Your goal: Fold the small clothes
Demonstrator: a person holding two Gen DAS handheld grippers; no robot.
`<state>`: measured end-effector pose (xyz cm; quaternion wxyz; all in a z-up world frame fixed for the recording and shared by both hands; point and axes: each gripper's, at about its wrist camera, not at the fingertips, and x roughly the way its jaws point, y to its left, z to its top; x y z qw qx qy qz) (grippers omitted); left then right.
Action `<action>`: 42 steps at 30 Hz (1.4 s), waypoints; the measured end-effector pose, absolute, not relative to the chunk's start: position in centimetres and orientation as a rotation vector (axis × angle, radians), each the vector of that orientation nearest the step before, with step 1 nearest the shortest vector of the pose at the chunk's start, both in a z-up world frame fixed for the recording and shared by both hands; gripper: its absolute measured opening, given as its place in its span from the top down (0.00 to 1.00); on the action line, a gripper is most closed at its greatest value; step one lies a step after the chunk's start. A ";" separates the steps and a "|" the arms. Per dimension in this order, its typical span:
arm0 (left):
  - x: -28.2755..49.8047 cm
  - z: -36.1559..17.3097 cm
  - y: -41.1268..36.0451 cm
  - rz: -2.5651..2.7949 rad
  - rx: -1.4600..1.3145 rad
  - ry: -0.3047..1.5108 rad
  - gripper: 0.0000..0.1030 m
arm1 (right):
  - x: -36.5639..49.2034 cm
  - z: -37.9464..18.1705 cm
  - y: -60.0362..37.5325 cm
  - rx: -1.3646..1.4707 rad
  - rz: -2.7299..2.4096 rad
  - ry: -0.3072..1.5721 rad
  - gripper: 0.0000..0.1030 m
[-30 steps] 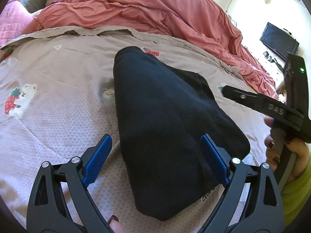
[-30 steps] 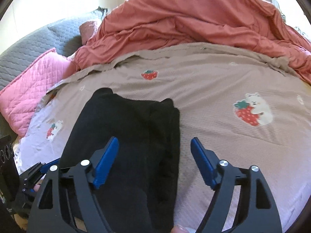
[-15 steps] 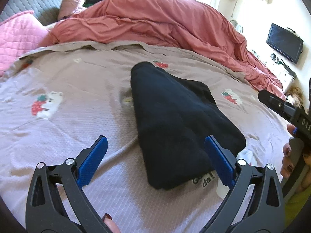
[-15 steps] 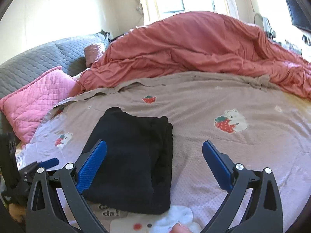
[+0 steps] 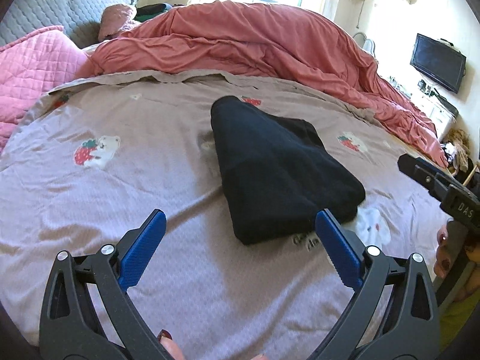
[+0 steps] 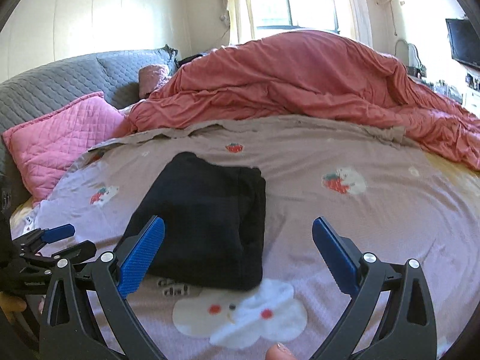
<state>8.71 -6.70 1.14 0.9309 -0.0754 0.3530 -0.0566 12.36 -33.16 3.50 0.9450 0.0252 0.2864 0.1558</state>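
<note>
The folded black garment [image 5: 279, 174] lies on the bed [image 5: 120, 186], long axis running away, ahead-right of the released left hand-held gripper [image 5: 240, 252] and ahead-left of the released right hand-held gripper [image 6: 238, 258], roughly equally near.

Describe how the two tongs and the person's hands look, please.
Both tongs, left and right, have black triangular-cutout arms with silver screws and ribbed blue pads. The right one's side bears white letters "DAS". The hand has dark red nail polish and a yellow-green sleeve.

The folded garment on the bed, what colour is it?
The folded garment is plain black, with no pattern visible. It shows best in the left wrist view.
</note>
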 end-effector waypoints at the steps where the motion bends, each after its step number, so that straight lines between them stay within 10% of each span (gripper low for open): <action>1: 8.4 1.1 -6.8 -0.113 -0.153 0.728 0.09 | 12.1 3.1 -33.2 0.049 0.306 0.592 0.05; 42: 7.5 -1.4 -5.9 -0.049 -0.207 0.830 0.09 | 10.7 -0.9 -32.0 0.050 0.290 0.724 0.05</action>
